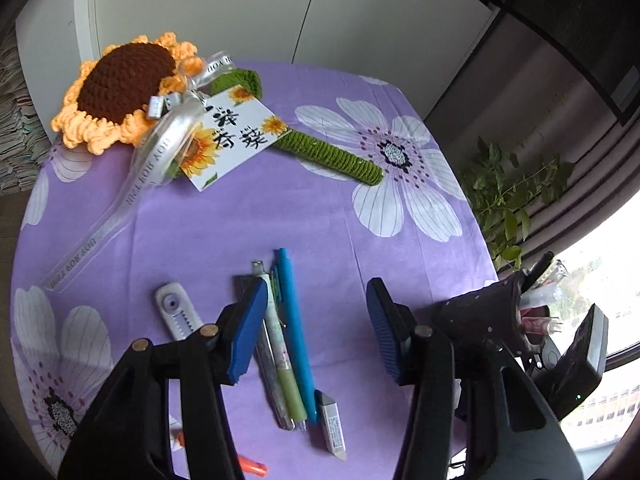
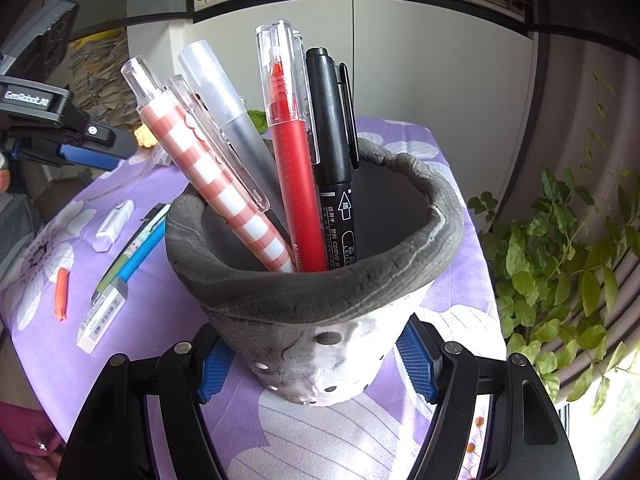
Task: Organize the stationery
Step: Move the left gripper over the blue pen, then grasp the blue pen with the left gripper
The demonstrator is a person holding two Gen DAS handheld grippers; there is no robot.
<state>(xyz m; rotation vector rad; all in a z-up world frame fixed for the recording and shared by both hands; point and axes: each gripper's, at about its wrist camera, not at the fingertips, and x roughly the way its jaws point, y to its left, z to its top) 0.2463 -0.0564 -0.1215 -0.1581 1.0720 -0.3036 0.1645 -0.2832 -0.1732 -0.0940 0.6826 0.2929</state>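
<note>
My left gripper (image 1: 316,300) hangs open over a row of pens on the purple flowered cloth (image 1: 224,220): a blue pen (image 1: 294,328), a green-and-white pen (image 1: 280,344) and a dark pen under the left pad. Nothing is pressed between its pads. A white eraser (image 1: 332,424) lies by the pens' near ends and a white correction tape (image 1: 176,312) lies to their left. My right gripper (image 2: 316,368) is shut on the base of a grey pen holder (image 2: 320,292). The holder carries a red-striped pen (image 2: 224,188), a red pen (image 2: 292,152), a black marker (image 2: 334,140) and a frosted pen.
A crochet sunflower (image 1: 120,84) with a ribbon and a printed card (image 1: 232,136) lies at the far side of the table. A small orange item (image 2: 61,294) rests near the front edge. A leafy plant (image 2: 560,260) stands off the right side, by the window.
</note>
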